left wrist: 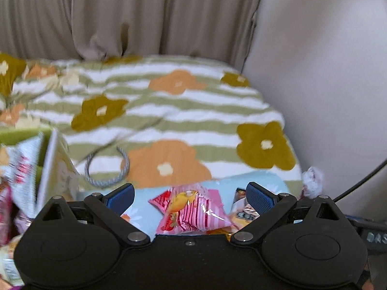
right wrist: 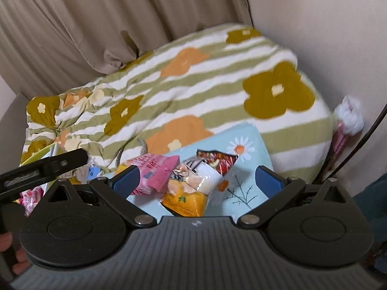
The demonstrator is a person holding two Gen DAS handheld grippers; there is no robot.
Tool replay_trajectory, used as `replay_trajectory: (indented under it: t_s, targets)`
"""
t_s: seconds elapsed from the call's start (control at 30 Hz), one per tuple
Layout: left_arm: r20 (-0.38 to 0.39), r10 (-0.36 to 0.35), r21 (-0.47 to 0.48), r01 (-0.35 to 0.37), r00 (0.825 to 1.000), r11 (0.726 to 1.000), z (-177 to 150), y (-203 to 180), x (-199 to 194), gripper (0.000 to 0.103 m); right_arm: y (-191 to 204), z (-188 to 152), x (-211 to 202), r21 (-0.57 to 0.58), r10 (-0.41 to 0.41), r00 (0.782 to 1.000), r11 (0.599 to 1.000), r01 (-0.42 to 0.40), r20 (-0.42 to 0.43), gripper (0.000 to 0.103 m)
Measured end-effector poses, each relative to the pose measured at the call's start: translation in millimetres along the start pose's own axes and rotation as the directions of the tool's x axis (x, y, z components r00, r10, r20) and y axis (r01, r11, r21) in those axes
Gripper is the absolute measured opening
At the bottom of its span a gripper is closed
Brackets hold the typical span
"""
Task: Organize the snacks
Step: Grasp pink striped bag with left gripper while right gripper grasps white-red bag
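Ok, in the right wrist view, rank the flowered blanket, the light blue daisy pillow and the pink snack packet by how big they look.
1. Flowered blanket, largest.
2. Light blue daisy pillow.
3. Pink snack packet, smallest, though it is partly hidden by a gripper finger.

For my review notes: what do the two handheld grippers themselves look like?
Both match: black bodies with round housings, angled black linkage arms on silver pivots, and blue ribbed fingers. The left gripper has a smooth black body; the right gripper has a grey ridged centre panel bearing a small white mark.

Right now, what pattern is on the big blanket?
Green and white stripes with orange and mustard flowers on the blanket; the left wrist view shows it best.
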State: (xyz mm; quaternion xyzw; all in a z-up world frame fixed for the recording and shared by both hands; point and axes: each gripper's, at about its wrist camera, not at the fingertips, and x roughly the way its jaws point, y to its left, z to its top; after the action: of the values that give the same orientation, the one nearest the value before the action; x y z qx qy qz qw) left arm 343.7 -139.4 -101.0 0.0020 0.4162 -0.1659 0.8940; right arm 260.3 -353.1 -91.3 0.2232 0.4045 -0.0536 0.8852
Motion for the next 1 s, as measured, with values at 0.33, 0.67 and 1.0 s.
replay_trajectory:
  t_s: [0.33,0.67,1.0]
  targets:
    - [-0.167,0.019,-0.083,-0.033,0.986,0.996,-3.8,7.5,81.7,0.099,-19.4,4.8,64.1,0.059,0.034,0.993,0.998,-0.028,-0.114,0.103]
    - [-0.223,-0.017,-0.107,-0.007,0.975,0.994,-10.1,7.2,107.4,0.084,-24.2,6.3,89.9,0.067,0.042,0.985,0.997,-0.032,-0.165,0.103]
    - [-0.196,-0.043,-0.109,0.022,0.98,0.994,-15.7,9.4,97.9,0.074,-23.3,4.0,107.5,0.087,0.079,0.976,0.994,-0.063,-0.202,0.099]
